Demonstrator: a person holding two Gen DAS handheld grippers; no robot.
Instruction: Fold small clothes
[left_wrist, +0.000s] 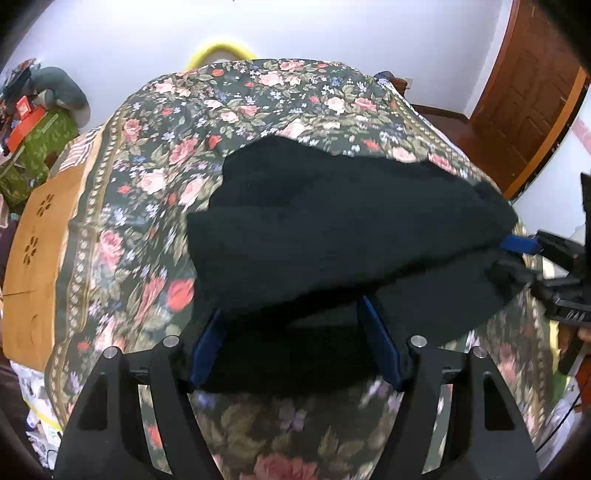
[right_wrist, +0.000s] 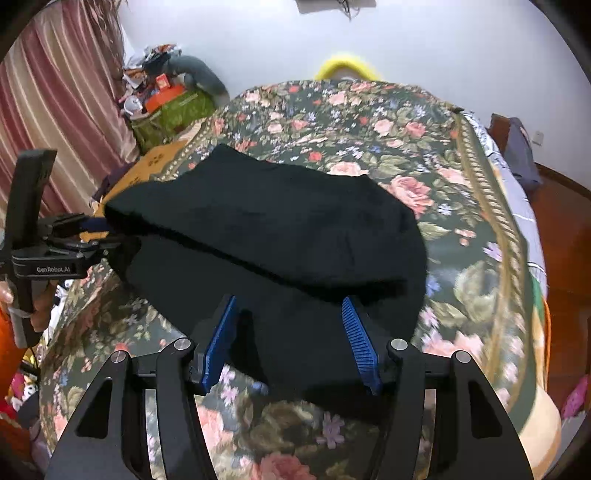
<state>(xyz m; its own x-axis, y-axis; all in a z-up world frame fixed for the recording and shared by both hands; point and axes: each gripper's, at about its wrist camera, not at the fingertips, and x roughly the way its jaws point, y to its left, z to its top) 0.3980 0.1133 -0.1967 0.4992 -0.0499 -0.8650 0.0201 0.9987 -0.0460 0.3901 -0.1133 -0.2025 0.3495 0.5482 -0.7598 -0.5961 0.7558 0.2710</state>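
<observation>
Black garment (right_wrist: 280, 236) lies half-folded mid-bed (right_wrist: 461, 184); both grippers, left (left_wrist: 295, 343) & right (right_wrist: 290, 339), have fingers wide open w/ nothing pinched, so loose top layer toward 12 o'clock may slip back.

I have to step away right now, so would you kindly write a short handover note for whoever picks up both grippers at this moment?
Left gripper: jaws wide apart, straddling the near edge of the black knitted garment; not clamped.
Right gripper: likewise wide open over the garment's near edge, nothing pinched.
The garment lies on the dark floral bedspread, one layer already lapped over another along a crease running between the two grippers.
Done: apparently a first fold.
Left: probably grip the near edge, fold again, then smooth and set it down tidily. Whether other clothes await cannot be seen.
</observation>
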